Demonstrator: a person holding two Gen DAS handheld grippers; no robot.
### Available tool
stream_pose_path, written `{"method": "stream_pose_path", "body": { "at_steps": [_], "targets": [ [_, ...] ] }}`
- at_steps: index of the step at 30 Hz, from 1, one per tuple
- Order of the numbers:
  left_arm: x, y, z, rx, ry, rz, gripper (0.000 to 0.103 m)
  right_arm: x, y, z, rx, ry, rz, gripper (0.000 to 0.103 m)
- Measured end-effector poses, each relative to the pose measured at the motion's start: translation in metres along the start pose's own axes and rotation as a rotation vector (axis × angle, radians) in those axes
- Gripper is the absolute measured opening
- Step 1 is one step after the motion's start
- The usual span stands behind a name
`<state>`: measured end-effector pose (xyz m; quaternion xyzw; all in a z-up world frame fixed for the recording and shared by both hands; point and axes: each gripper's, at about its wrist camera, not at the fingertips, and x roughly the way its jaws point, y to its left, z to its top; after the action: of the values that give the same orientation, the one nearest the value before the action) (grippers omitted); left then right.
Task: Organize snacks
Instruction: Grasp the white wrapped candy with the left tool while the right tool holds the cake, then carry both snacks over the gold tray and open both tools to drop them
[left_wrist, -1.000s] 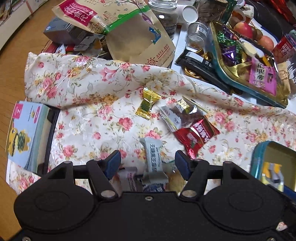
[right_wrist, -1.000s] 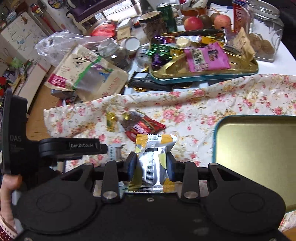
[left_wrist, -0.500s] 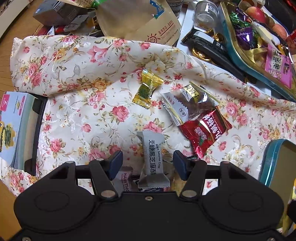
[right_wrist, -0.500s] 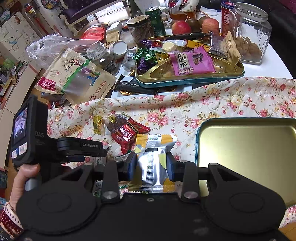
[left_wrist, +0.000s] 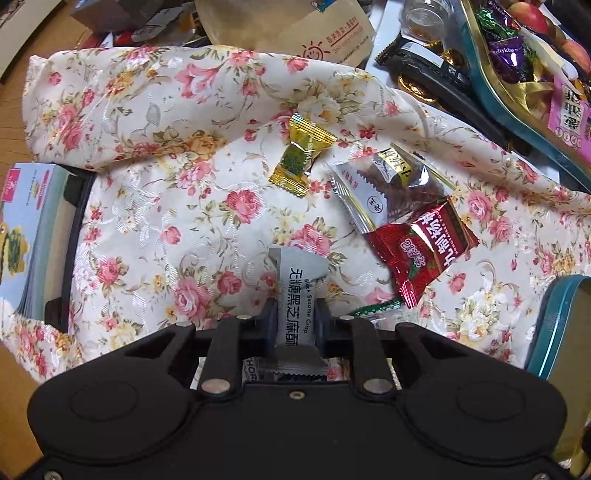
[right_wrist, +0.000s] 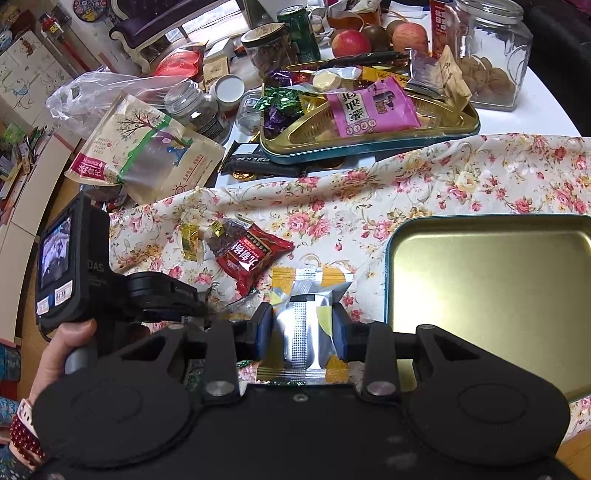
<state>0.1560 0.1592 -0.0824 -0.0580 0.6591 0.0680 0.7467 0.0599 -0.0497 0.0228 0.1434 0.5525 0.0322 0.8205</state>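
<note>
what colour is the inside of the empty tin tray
Gold inside the teal-rimmed metal tin tray, clearest in the right wrist view.

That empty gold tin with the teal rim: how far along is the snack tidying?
Barely begun: the teal-rimmed gold tin holds nothing yet. In hand: the left gripper is clamped on a grey sesame crisp packet, and the right gripper grips a silver and yellow packet. Left on the floral cloth: a gold-wrapped candy, a clear packet of dark snack and a red packet.

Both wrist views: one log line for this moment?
left hand-held gripper: shut on grey sesame crisp | right hand-held gripper: shut on silver packet | tray: empty
</note>
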Motion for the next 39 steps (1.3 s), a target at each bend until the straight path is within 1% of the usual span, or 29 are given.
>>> {"method": "stream_pose_path", "body": {
  "at_steps": [1, 2, 4, 6, 8, 11, 12, 15, 18, 21, 23, 24, 26, 27, 28, 30, 32, 34, 35, 37, 38, 39],
  "targets": [
    [-0.005, -0.001, -0.002, -0.003, -0.001, 0.024, 0.027, -0.001, -0.002, -0.001, 0.005, 0.001, 0.003, 0.036],
    [-0.011, -0.005, -0.004, -0.005, -0.008, 0.063, 0.027, -0.002, -0.004, -0.001, 0.007, 0.003, 0.008, 0.036],
    [-0.028, -0.012, -0.010, -0.006, -0.062, 0.139, 0.027, -0.004, -0.007, -0.003, 0.011, 0.004, 0.006, 0.036],
    [-0.048, -0.017, -0.014, -0.004, -0.116, 0.171, 0.027, -0.006, -0.009, -0.004, 0.005, 0.001, -0.002, 0.036],
    [-0.069, -0.020, -0.013, -0.005, -0.166, 0.152, 0.027, -0.008, -0.010, -0.004, -0.004, -0.004, -0.004, 0.036],
    [-0.090, -0.026, -0.014, -0.003, -0.209, 0.137, 0.027, -0.008, -0.007, -0.003, -0.017, -0.012, 0.017, 0.036],
    [-0.094, -0.027, -0.016, -0.011, -0.210, 0.123, 0.027, -0.007, -0.006, -0.003, -0.019, -0.010, 0.023, 0.036],
    [-0.101, -0.028, -0.020, -0.035, -0.176, 0.051, 0.027, 0.000, -0.006, -0.003, -0.014, 0.007, 0.043, 0.036],
    [-0.102, -0.032, -0.020, -0.037, -0.145, 0.009, 0.027, 0.006, -0.007, -0.002, -0.017, 0.012, 0.059, 0.036],
    [-0.101, -0.034, -0.015, -0.051, -0.124, 0.009, 0.027, 0.005, -0.011, 0.004, -0.010, -0.023, 0.091, 0.036],
    [-0.103, -0.035, -0.016, -0.062, -0.129, 0.015, 0.027, 0.002, -0.012, 0.010, -0.013, -0.052, 0.089, 0.036],
    [-0.105, -0.036, -0.018, -0.059, -0.148, 0.036, 0.027, -0.001, -0.013, 0.011, -0.013, -0.070, 0.086, 0.036],
    [-0.106, -0.036, -0.026, -0.060, -0.185, 0.106, 0.027, -0.006, -0.017, 0.009, -0.016, -0.098, 0.079, 0.036],
    [-0.107, -0.035, -0.032, -0.061, -0.189, 0.125, 0.027, -0.008, -0.020, 0.007, -0.015, -0.106, 0.073, 0.036],
    [-0.108, -0.034, -0.037, -0.065, -0.183, 0.120, 0.027, -0.009, -0.022, 0.004, -0.013, -0.114, 0.066, 0.036],
    [-0.117, -0.031, -0.053, -0.076, -0.167, 0.059, 0.027, -0.015, -0.025, -0.002, -0.034, -0.132, 0.047, 0.036],
    [-0.128, -0.034, -0.070, -0.041, -0.165, 0.002, 0.027, -0.027, -0.027, -0.010, -0.038, -0.165, 0.034, 0.036],
    [-0.141, -0.040, -0.083, 0.007, -0.196, -0.056, 0.027, -0.041, -0.031, -0.018, -0.019, -0.171, 0.054, 0.036],
    [-0.146, -0.047, -0.086, 0.045, -0.220, -0.064, 0.027, -0.046, -0.033, -0.022, -0.014, -0.157, 0.051, 0.036],
    [-0.147, -0.060, -0.087, 0.095, -0.249, -0.044, 0.027, -0.052, -0.042, -0.027, 0.012, -0.156, 0.041, 0.036],
    [-0.145, -0.064, -0.087, 0.097, -0.244, -0.036, 0.027, -0.051, -0.048, -0.026, 0.031, -0.155, 0.019, 0.036],
    [-0.142, -0.068, -0.085, 0.096, -0.229, -0.040, 0.027, -0.047, -0.054, -0.024, 0.048, -0.135, -0.017, 0.036]
  ]
}}
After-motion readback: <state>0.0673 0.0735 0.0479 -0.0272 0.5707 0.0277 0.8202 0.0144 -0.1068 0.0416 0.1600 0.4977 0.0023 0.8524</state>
